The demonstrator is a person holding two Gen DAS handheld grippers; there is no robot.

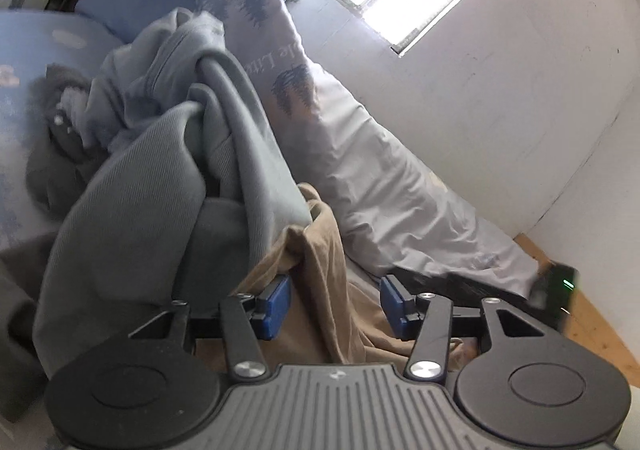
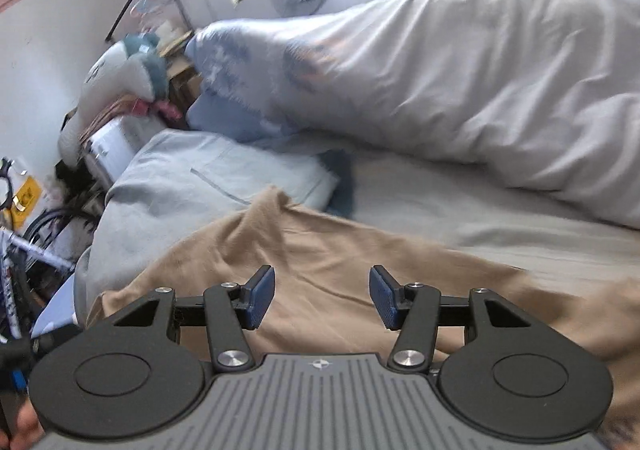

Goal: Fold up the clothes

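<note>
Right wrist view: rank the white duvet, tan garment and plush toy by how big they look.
1. White duvet.
2. Tan garment, though its nearness to the camera inflates it, so this order is unsure.
3. Plush toy, clearly smallest.

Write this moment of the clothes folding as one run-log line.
left gripper: open over tan garment | right gripper: open above tan garment | grey clothes pile: unfolded | nothing held

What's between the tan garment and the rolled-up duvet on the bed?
In the right wrist view, only bare grey bedsheet separates the tan garment from the duvet.
</note>
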